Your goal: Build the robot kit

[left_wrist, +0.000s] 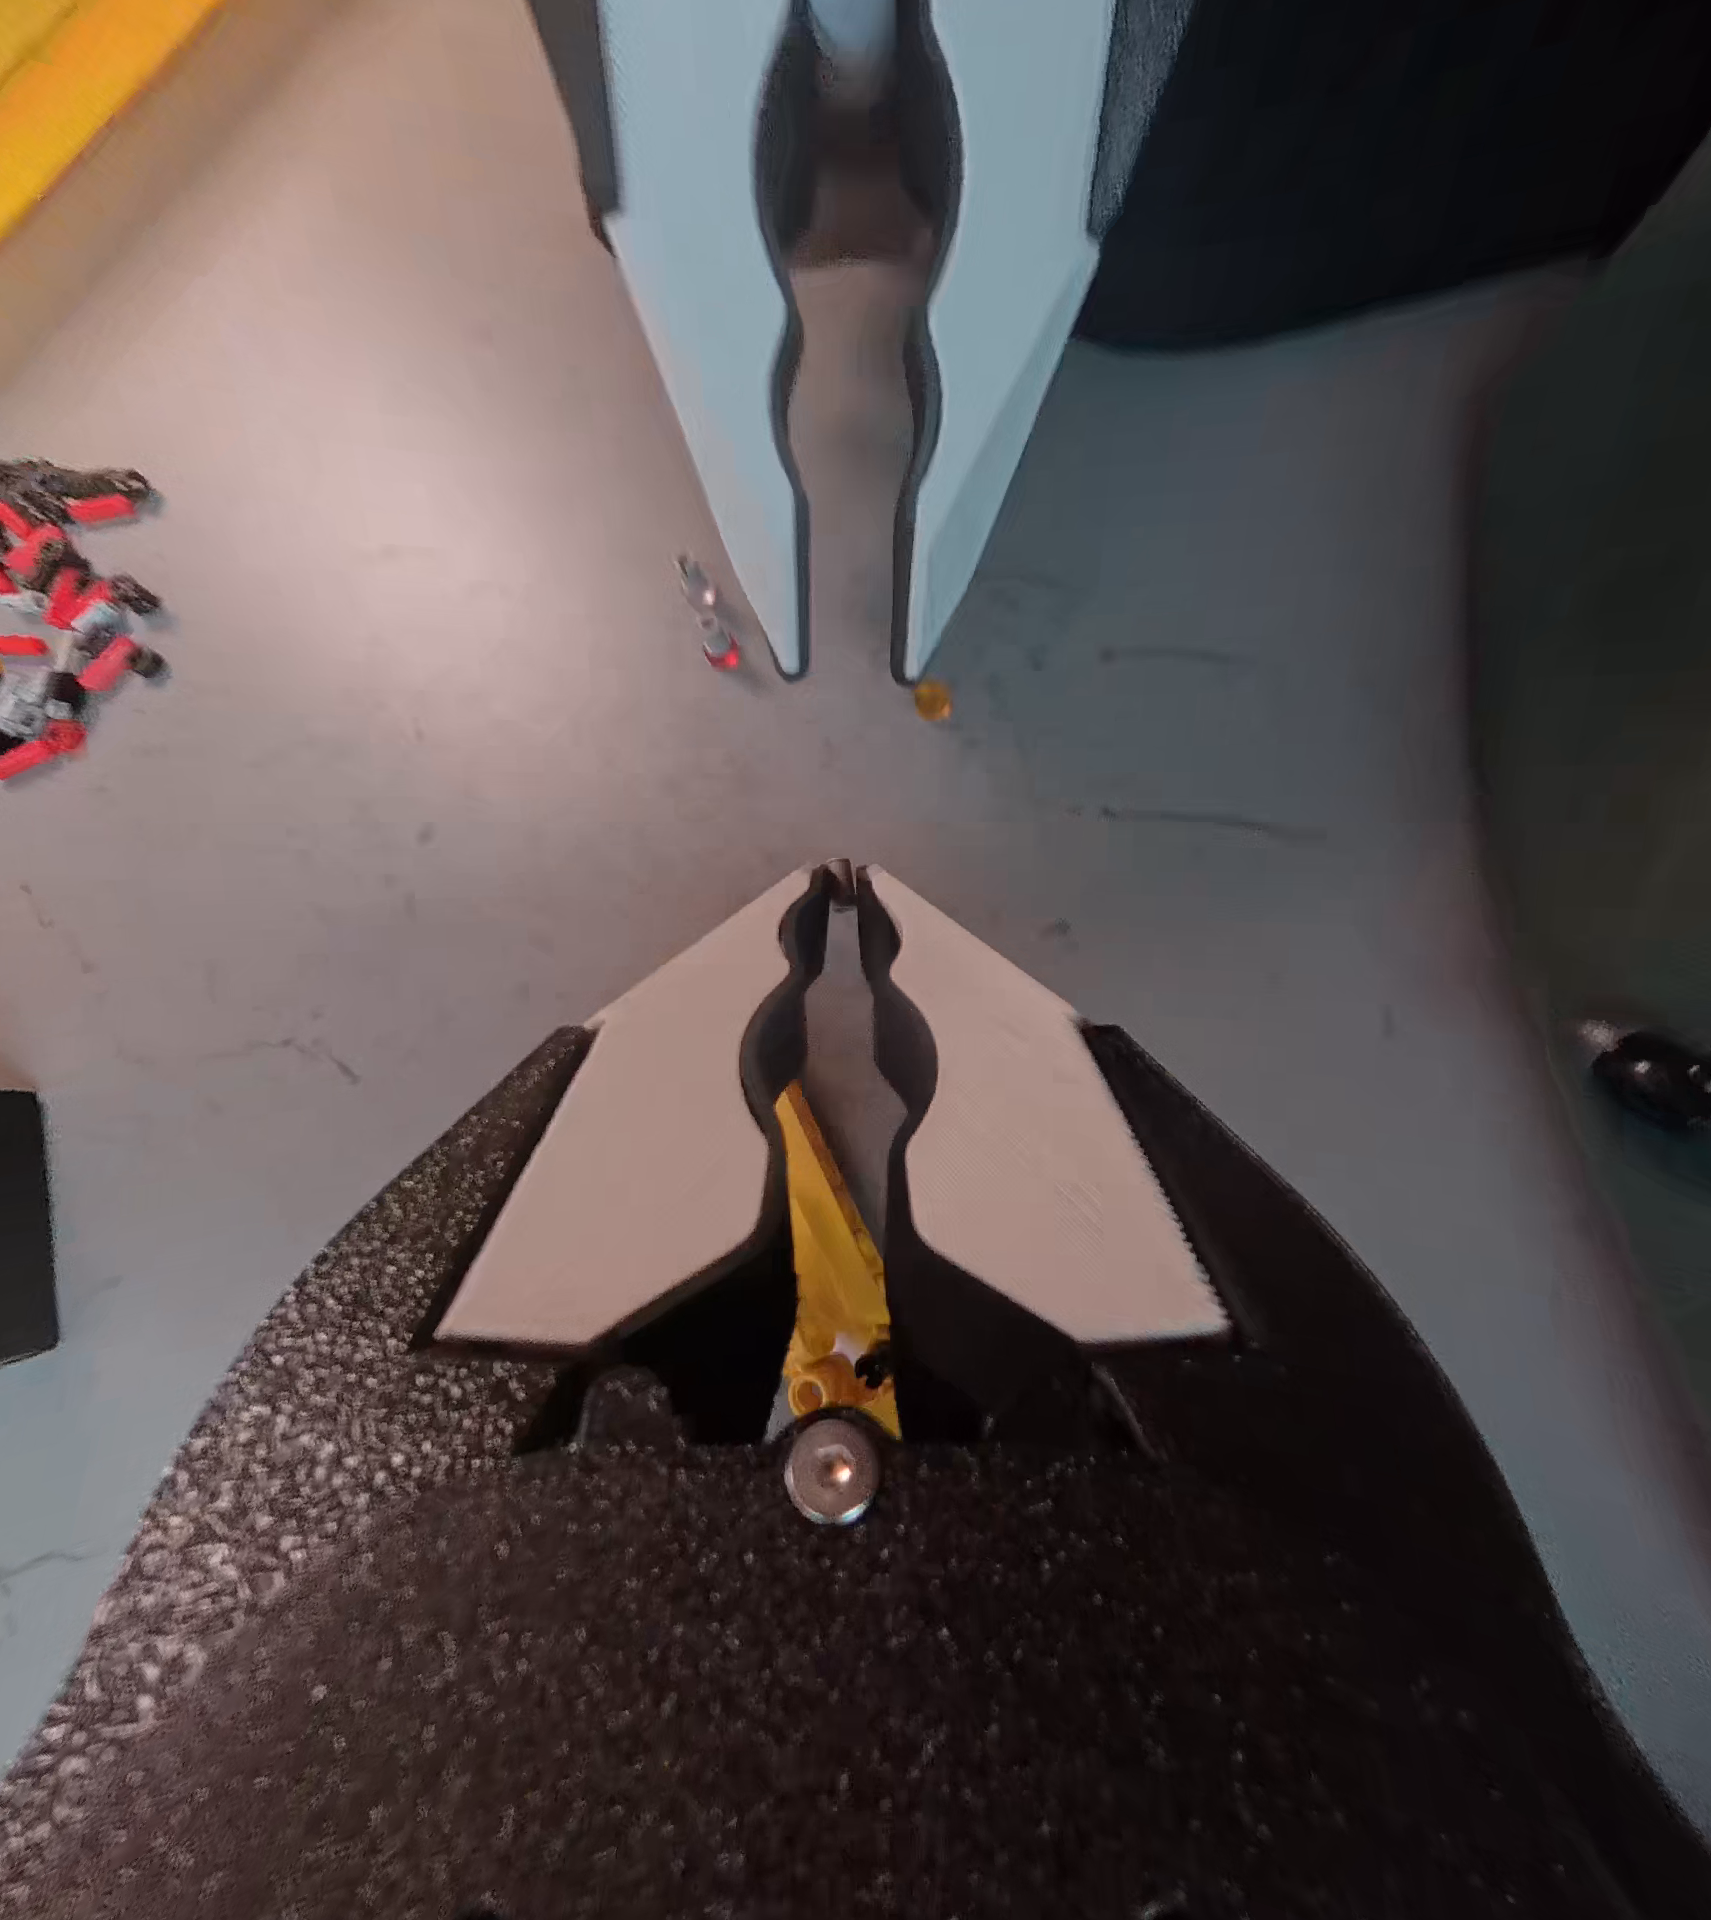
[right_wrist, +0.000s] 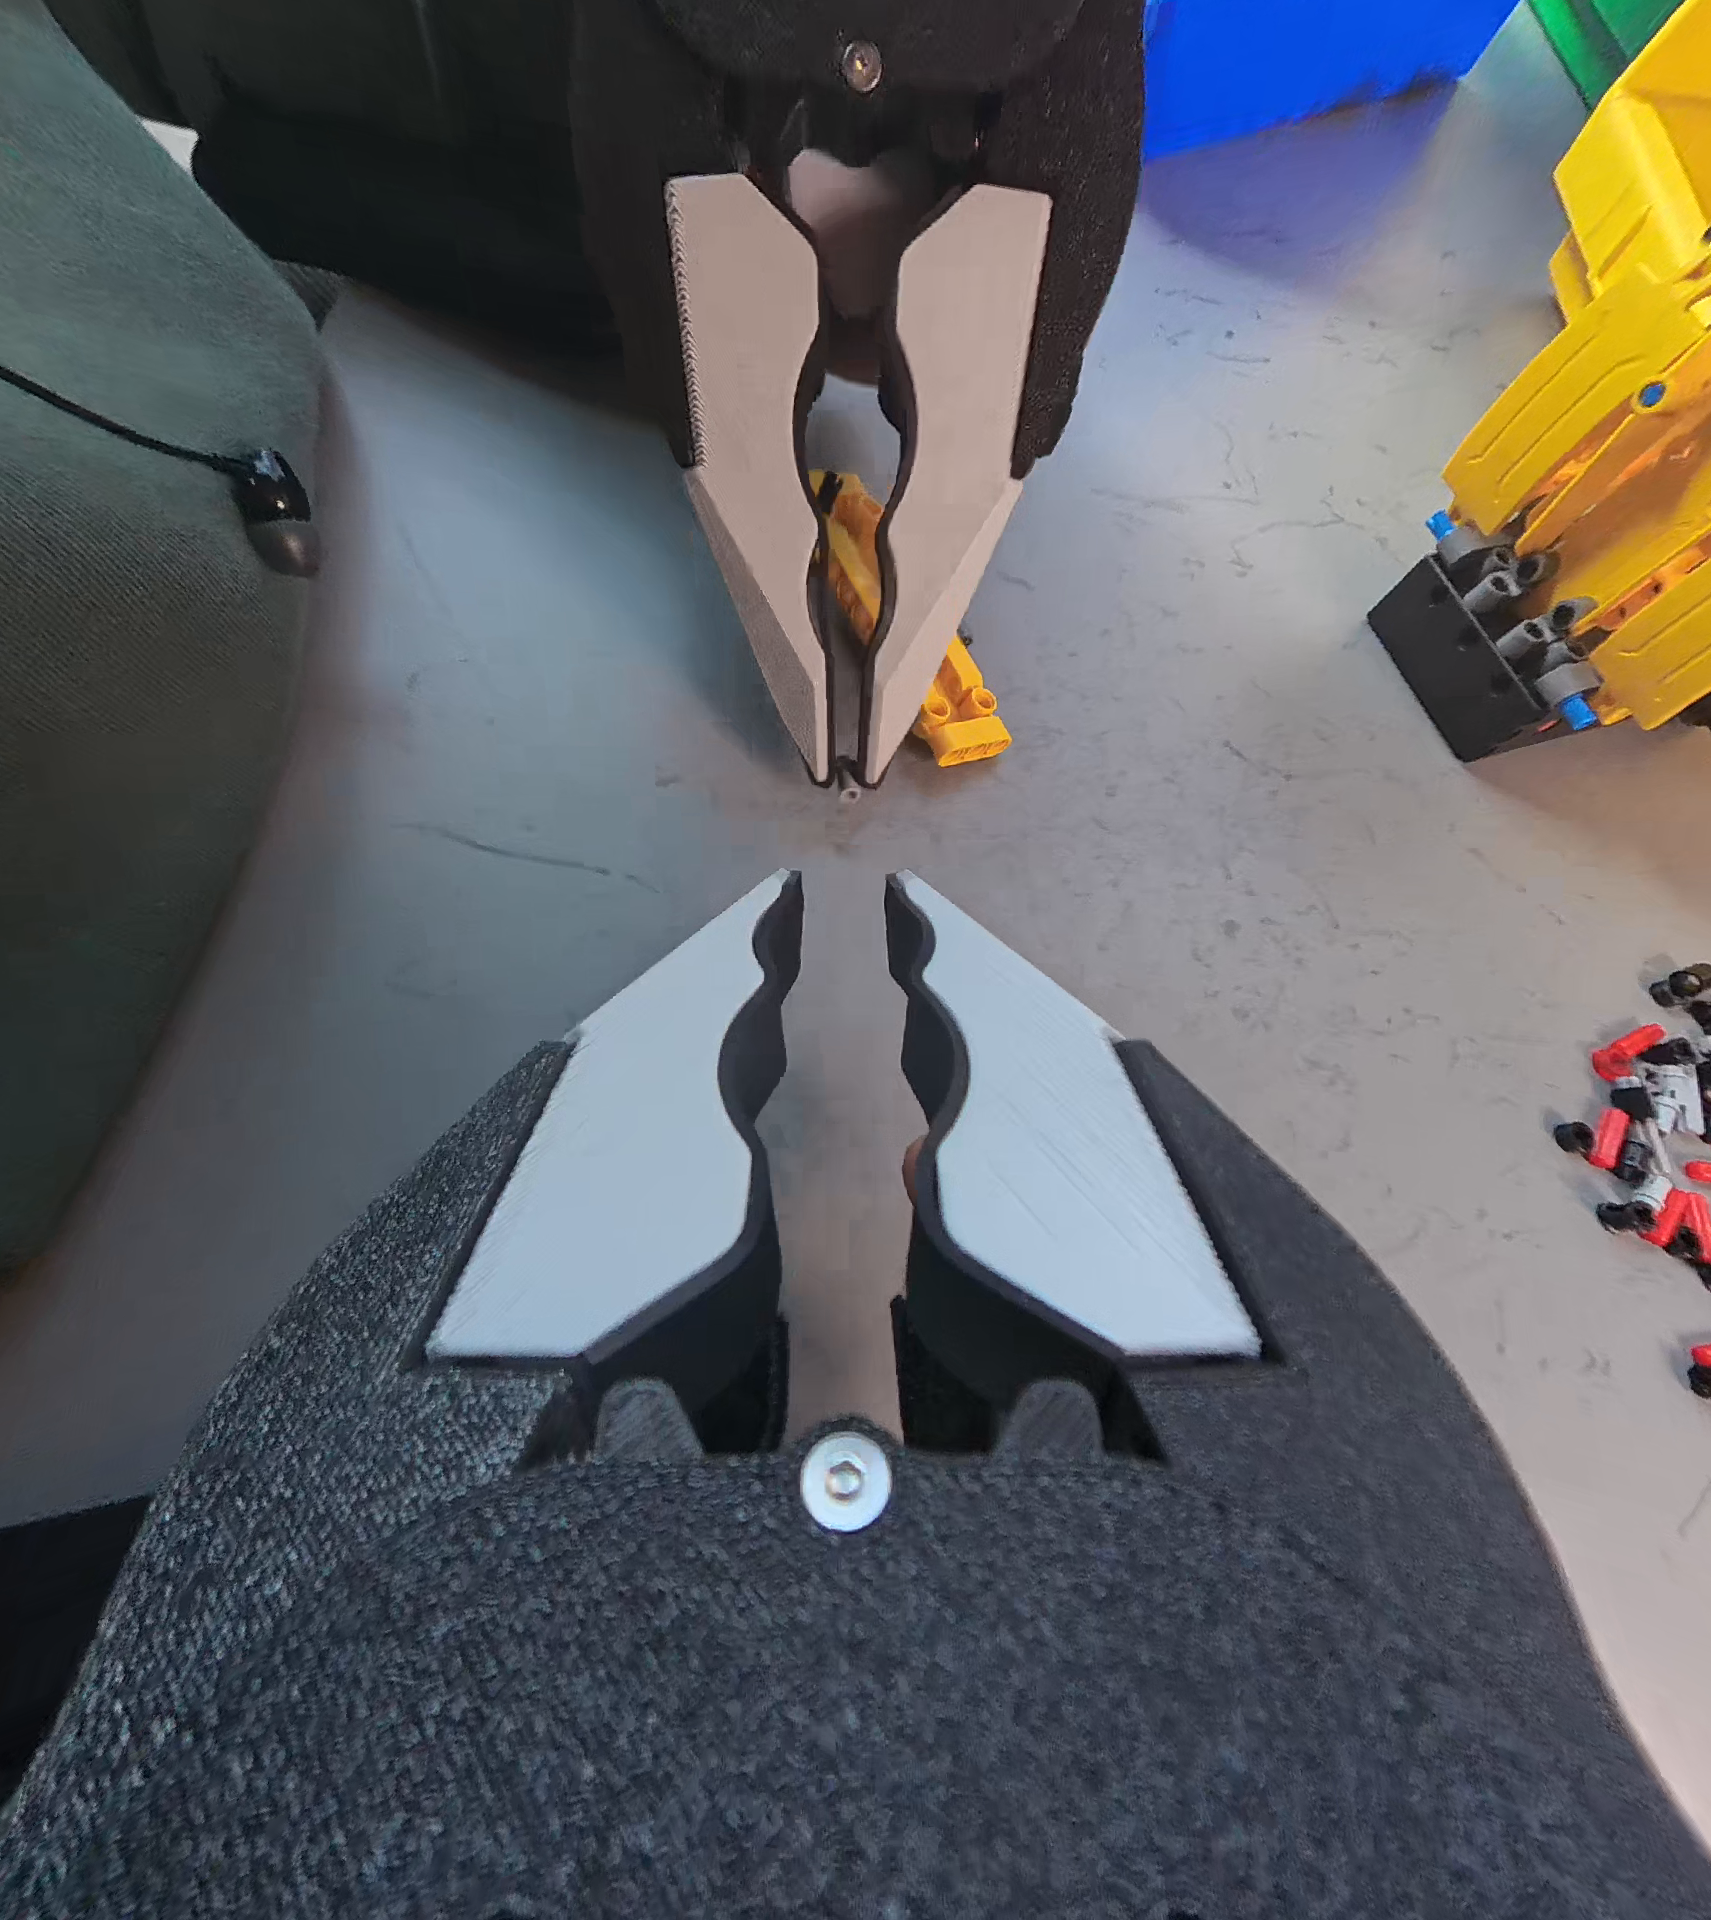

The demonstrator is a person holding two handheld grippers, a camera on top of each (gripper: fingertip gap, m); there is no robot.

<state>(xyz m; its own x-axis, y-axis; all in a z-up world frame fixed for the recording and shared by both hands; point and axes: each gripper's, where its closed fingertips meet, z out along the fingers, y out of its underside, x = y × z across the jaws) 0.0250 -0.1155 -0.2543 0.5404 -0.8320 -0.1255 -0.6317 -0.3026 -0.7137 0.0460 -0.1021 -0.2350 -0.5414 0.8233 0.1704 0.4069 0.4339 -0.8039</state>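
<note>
Clearly, in the left wrist view, the left tool is pinched nearly closed on a small grey pin at its very tips, above the worktop. A yellow piece lies beneath it. Opposite, an amber stud sits by the other tool's tip.

From the right wrist view, the right tool stands slightly open, empty, facing the pin. The pin looks light, stiff and slippery; its free end is the likely hold.

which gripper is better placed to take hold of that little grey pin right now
Right. The right gripper faces the small grey pin with jaws open and nothing between them, while the left gripper is already shut on it.
</note>
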